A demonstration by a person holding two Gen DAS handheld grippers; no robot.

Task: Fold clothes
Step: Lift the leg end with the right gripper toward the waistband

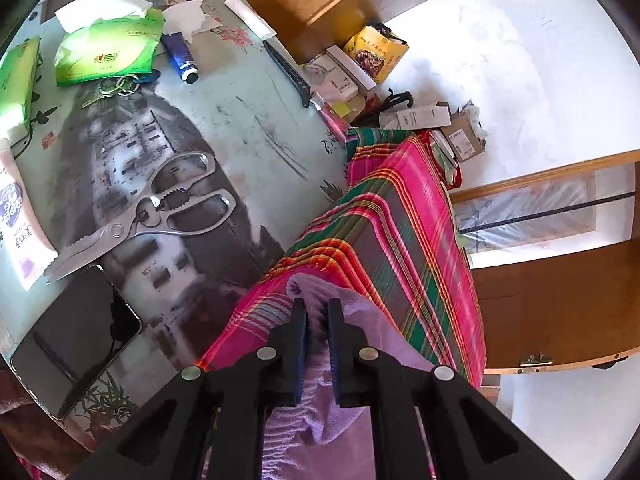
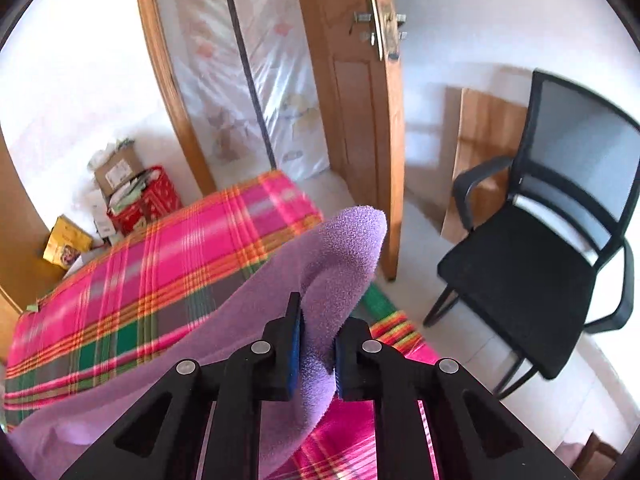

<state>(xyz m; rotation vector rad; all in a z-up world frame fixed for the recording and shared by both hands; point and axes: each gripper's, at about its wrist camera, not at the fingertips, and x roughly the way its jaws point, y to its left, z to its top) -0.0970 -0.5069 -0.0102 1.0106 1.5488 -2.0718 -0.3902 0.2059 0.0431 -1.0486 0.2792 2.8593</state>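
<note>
**Both grippers pinch the lilac towel above the plaid cloth**

A soft lilac terry-cloth towel (image 2: 344, 256) lies over a pink, green and orange plaid cloth (image 2: 152, 264), and both tools have hold of it. The right gripper (image 2: 317, 322) is clamped on a raised fold of the towel: the fabric fills the narrow gap between the blue pads and bulges up past the fingertips in a rounded hump, while the rest of the towel trails away to the lower left across the plaid. The left gripper (image 1: 317, 306) is likewise nearly closed, with a bunched edge of the same towel (image 1: 340, 304) caught between its pads and more of it hanging beneath the fingers.

In the left wrist view the plaid cloth (image 1: 400, 216) runs ahead of the gripper in a long strip, dropping off toward the pale floor on the right. Just left of it the printed tabletop (image 1: 240, 120) is crowded: steel kitchen scissors (image 1: 160, 204), a black smartphone (image 1: 72, 340), a green tissue pack (image 1: 108, 48). In the right wrist view a black mesh office chair (image 2: 540, 248) stands well apart on the right, with bare floor between it and the cloth.
</note>
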